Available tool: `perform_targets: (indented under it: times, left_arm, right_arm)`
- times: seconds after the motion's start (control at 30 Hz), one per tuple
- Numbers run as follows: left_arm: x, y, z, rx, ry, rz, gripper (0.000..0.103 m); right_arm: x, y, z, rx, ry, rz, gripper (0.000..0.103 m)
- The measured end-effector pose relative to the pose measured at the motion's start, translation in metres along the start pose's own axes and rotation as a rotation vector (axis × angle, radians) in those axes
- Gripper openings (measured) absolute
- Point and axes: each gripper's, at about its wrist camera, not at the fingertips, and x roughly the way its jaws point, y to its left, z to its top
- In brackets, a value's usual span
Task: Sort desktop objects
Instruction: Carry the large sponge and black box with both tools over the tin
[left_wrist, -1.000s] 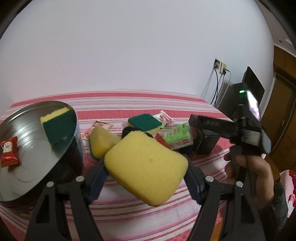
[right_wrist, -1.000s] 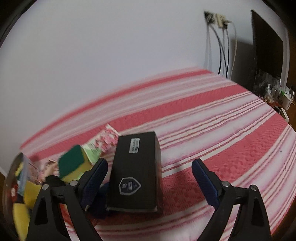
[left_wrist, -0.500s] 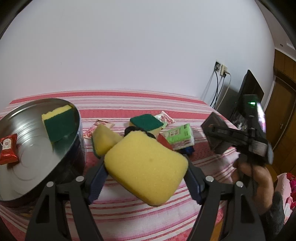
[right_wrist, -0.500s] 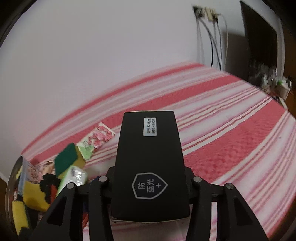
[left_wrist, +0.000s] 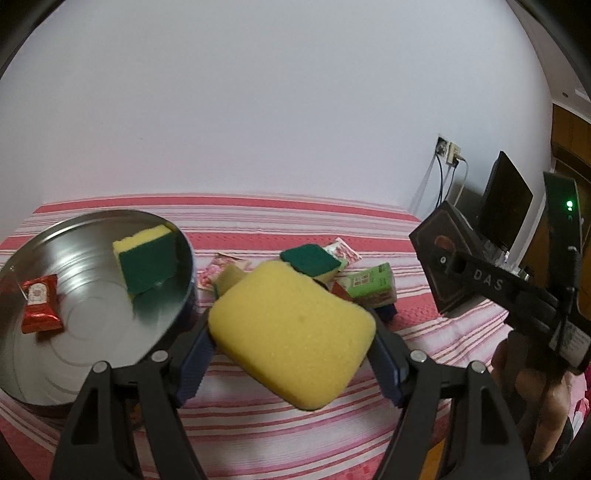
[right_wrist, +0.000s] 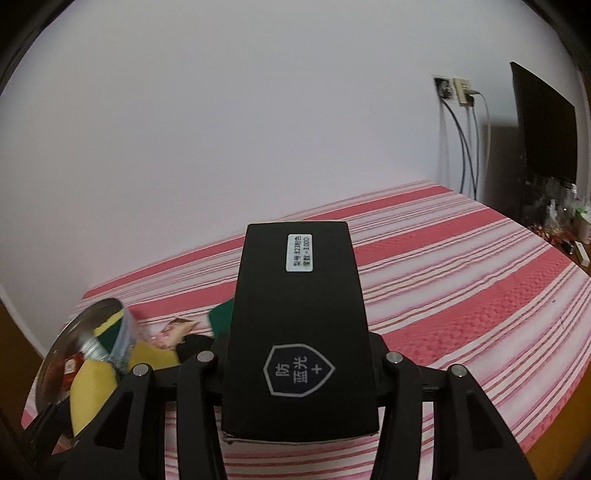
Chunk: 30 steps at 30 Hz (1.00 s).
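My left gripper (left_wrist: 291, 354) is shut on a large yellow sponge (left_wrist: 291, 332) and holds it above the red striped cloth, just right of a round metal tin (left_wrist: 92, 321). The tin holds a green-and-yellow scouring sponge (left_wrist: 146, 258) and a red sachet (left_wrist: 38, 302). My right gripper (right_wrist: 299, 363) is shut on a black box (right_wrist: 299, 328) with a white label and lifts it off the cloth; the box also shows in the left wrist view (left_wrist: 443, 262). A pile remains mid-table: a scouring sponge (left_wrist: 310, 260), a green packet (left_wrist: 369, 286), pink sachets (left_wrist: 343, 253).
The striped cloth (right_wrist: 461, 280) stretches to the right. A wall socket with cables (right_wrist: 458, 92) and a dark monitor (right_wrist: 543, 125) stand at the far right, with small clutter (right_wrist: 557, 221) below. The tin also appears at the lower left in the right wrist view (right_wrist: 74, 354).
My right gripper closed on the black box and lifted it up and to the right, away from the pile. My left gripper kept the yellow sponge and shifted slightly towards the tin.
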Motion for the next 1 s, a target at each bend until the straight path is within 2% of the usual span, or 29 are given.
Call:
perform_targets:
  times: [0.5,0.8,1.0]
  left_arm:
    - [-0.032,0.027,0.003,-0.051,-0.048,0.076,0.076]
    - [-0.05,0.058,0.003,-0.103,-0.081,0.147,0.076]
    - [-0.058,0.083,0.005,-0.137,-0.099,0.178,0.076]
  right_arm:
    - [-0.012,0.047,0.002,-0.06,-0.013,0.094,0.05]
    - [-0.011,0.086,-0.005,-0.106,0.001,0.173,0.05]
    - [-0.015,0.102,-0.006,-0.129,-0.002,0.19,0.051]
